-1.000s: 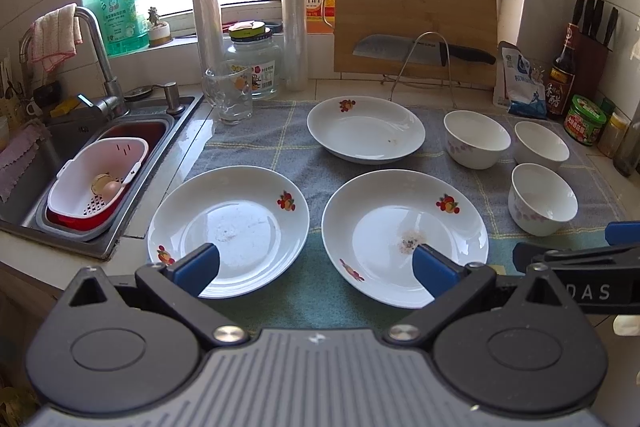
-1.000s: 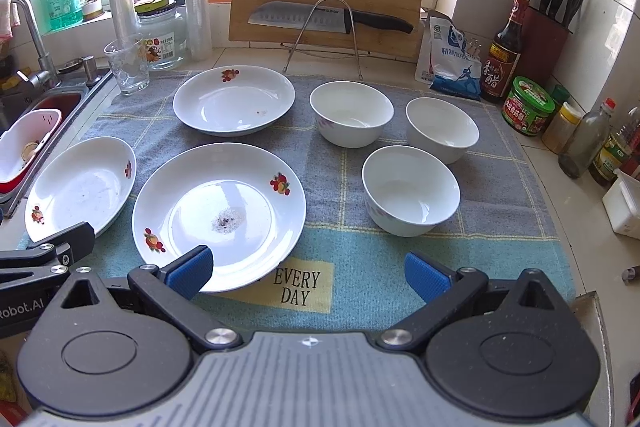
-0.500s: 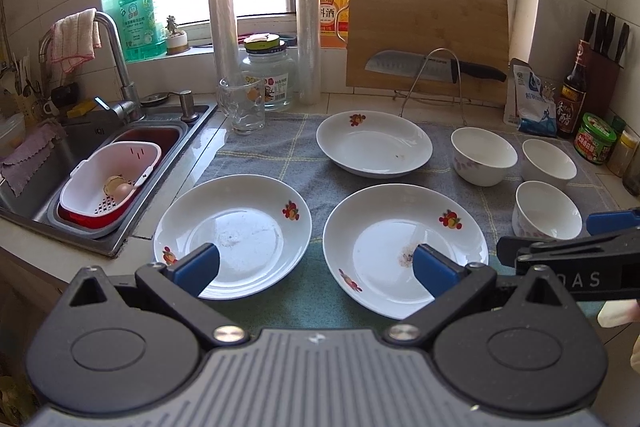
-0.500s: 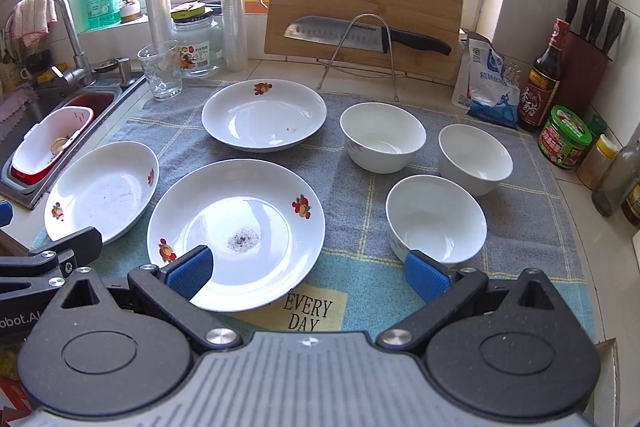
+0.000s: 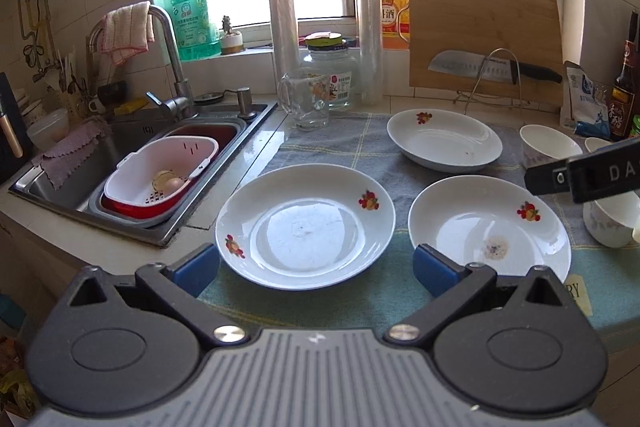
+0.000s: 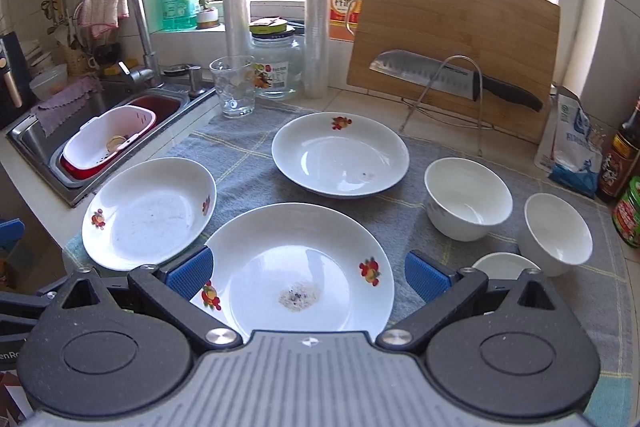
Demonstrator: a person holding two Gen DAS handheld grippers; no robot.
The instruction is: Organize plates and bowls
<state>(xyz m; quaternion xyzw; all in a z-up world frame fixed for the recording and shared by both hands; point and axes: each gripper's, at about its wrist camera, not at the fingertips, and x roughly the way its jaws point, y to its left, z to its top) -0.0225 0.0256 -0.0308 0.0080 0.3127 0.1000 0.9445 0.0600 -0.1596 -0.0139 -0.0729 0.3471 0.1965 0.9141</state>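
Note:
Three white flowered plates lie on a grey-blue towel (image 5: pixel 340 143): a left plate (image 5: pixel 306 225) (image 6: pixel 150 213), a near plate with a crumb stain (image 5: pixel 490 227) (image 6: pixel 298 269), and a far plate (image 5: pixel 444 139) (image 6: pixel 340 153). Three white bowls stand to the right: a far one (image 6: pixel 468 197), a right one (image 6: pixel 554 231), and a near one (image 6: pixel 504 265) partly hidden by my right gripper. My left gripper (image 5: pixel 316 265) is open and empty, just before the left plate. My right gripper (image 6: pixel 306 271) is open and empty, low over the near plate, its fingers either side.
A sink (image 5: pixel 100 155) with a pink colander (image 5: pixel 160 171) lies at the left. A glass (image 6: pixel 234 91), a jar (image 6: pixel 276 67), film rolls, a cutting board (image 6: pixel 452 43) with a knife (image 6: pixel 448 79) on a rack, and sauce bottles line the back and right.
Both grippers have moved left and dropped lower. The left one now faces the left plate; the right one now faces the near plate. Both stayed open.

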